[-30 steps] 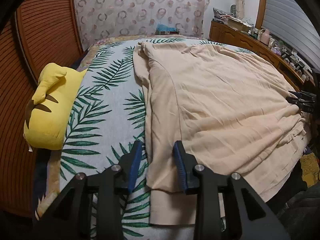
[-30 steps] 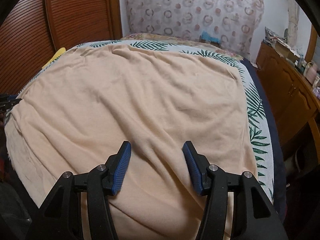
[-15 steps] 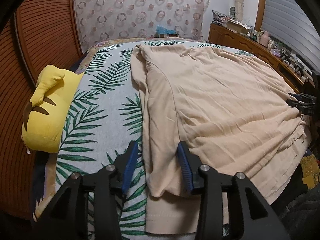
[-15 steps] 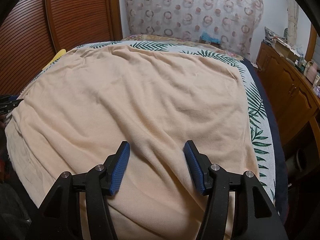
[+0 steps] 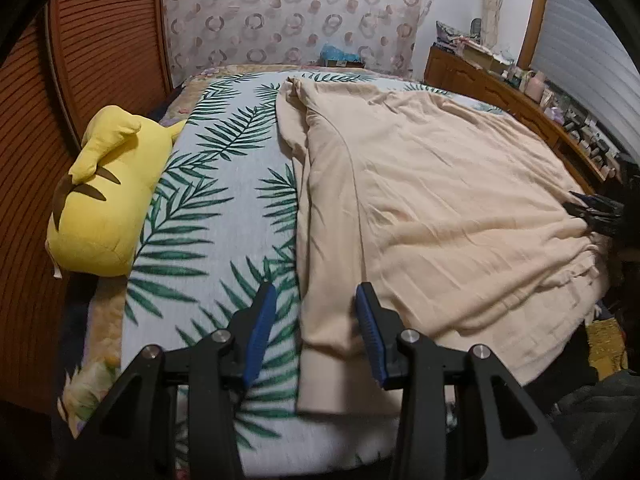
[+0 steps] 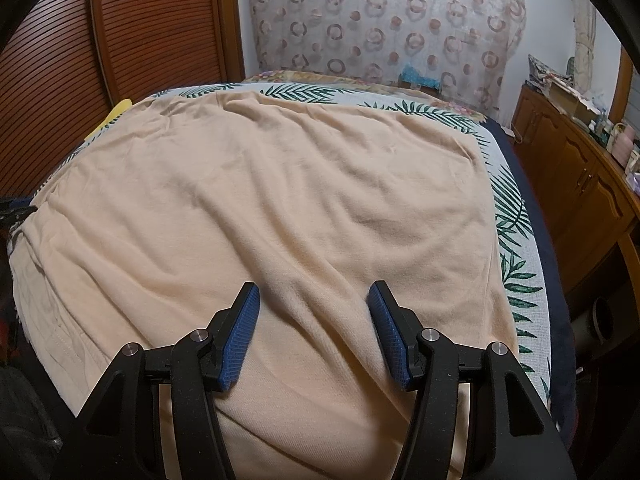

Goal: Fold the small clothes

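A large beige garment [image 5: 440,200] lies spread on the leaf-print bed cover [image 5: 224,200], its left side folded over into a long straight edge. My left gripper [image 5: 316,318] hovers open at the near end of that folded edge. The cloth lies between and below its blue pads [image 5: 262,320], and I see no pinch. In the right wrist view the same garment [image 6: 280,184] fills the bed, wrinkled. My right gripper [image 6: 314,312] stands open just over a raised crease near the front hem, gripping nothing. It also shows as dark jaws in the left wrist view, my right gripper [image 5: 596,212] at the garment's right edge.
A yellow plush toy [image 5: 104,200] lies at the bed's left side against the wooden slatted doors [image 5: 80,60]. A wooden dresser [image 6: 580,184] crowded with small items runs along the right. A patterned curtain [image 6: 380,20] hangs behind the bed. The bed's front edge is just below both grippers.
The left gripper's jaws have spread wider and it has shifted slightly along the folded edge. The right gripper and the cloth under it look the same.
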`<state>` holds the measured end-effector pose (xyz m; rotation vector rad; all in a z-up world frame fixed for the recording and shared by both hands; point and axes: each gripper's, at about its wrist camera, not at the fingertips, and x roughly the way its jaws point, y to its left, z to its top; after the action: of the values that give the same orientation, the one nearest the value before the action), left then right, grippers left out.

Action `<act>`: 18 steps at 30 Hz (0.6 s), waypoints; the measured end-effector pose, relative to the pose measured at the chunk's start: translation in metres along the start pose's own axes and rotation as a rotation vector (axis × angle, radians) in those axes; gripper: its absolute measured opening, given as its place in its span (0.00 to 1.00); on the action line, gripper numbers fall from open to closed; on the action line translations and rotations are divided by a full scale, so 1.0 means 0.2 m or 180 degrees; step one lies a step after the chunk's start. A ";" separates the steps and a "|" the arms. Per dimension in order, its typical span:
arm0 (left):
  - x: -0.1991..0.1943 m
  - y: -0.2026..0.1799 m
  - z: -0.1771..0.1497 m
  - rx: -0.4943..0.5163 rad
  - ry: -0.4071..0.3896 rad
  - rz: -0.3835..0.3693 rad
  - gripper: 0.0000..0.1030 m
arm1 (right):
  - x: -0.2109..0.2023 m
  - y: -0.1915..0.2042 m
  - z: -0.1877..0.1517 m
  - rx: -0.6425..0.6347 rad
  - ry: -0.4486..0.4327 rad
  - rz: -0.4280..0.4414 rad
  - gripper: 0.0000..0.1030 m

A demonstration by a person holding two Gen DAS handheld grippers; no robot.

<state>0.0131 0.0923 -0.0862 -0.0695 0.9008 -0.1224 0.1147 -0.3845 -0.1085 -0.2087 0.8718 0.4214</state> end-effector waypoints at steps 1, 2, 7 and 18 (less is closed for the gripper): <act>-0.01 0.00 -0.01 -0.0005 0.0003 -0.0009 0.39 | 0.00 0.00 0.00 0.0001 0.0000 0.0000 0.57; -0.01 0.00 -0.02 -0.0006 0.0007 -0.0015 0.39 | 0.00 0.00 0.00 0.0000 0.0000 0.0001 0.57; -0.03 -0.02 -0.03 0.0021 0.0009 -0.0057 0.39 | 0.00 0.00 0.00 0.0003 -0.0002 -0.0001 0.57; 0.00 -0.08 -0.04 0.0046 0.0040 -0.0157 0.39 | 0.00 0.00 0.00 0.0003 -0.0004 0.0000 0.57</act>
<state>0.0066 0.0772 -0.0894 -0.0775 0.9109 -0.1754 0.1141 -0.3845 -0.1091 -0.2074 0.8706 0.4212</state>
